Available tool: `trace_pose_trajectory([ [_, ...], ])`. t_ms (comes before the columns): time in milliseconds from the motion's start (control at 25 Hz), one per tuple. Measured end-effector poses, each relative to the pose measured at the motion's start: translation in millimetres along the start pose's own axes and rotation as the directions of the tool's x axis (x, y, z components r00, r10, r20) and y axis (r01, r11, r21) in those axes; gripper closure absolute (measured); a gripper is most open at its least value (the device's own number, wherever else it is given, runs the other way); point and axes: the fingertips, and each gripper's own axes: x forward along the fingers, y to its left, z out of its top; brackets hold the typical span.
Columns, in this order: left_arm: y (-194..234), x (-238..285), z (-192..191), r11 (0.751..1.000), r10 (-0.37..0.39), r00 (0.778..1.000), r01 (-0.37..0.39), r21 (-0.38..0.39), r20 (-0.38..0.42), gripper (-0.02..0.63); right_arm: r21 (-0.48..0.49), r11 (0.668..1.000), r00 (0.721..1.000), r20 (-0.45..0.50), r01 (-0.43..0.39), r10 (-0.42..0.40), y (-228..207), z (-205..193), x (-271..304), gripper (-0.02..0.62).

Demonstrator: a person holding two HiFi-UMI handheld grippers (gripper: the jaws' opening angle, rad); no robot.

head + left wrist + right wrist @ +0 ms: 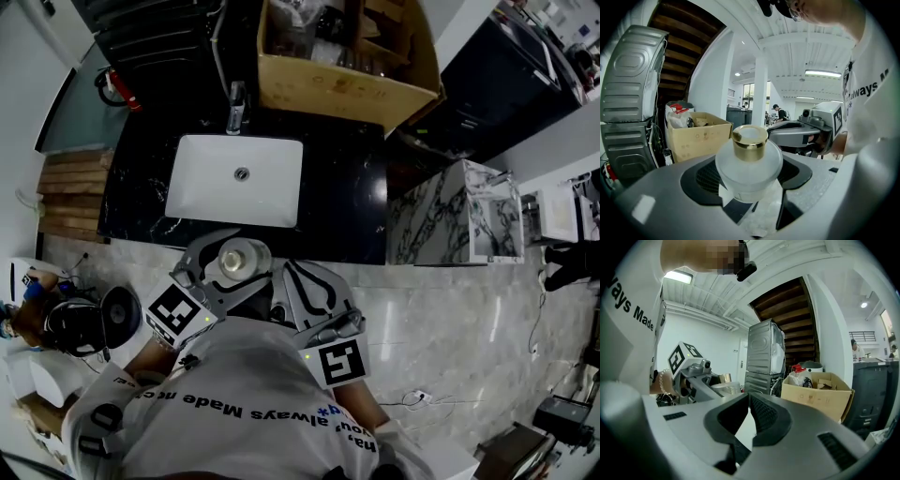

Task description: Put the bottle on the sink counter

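Observation:
A round frosted bottle (749,166) with a gold cap (749,142) sits upright between the jaws of my left gripper (750,180), which is shut on its body. In the head view the bottle (238,260) hangs over the pale floor, just short of the front edge of the black sink counter (345,197). The white sink basin (234,180) lies straight ahead of it. My right gripper (298,279) is close beside it on the right. Its jaws (749,404) are pressed together with nothing between them.
A faucet (236,107) stands behind the basin. An open cardboard box (347,56) of clutter sits at the counter's back right. A marble-patterned block (457,214) stands right of the counter, wooden planks (73,192) to its left. Cables lie on the floor (422,398).

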Motion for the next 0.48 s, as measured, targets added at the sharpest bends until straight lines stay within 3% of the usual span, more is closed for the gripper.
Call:
trace_pose_trajectory([
  [480, 109.3, 15.9, 12.6, 1.0, 0.006, 1.0, -0.006, -0.019, -0.003, 0.278, -0.02, 1.0, 1.0, -0.029, -0.01, 0.009, -42.8, 21.7, 105.4, 0.577],
])
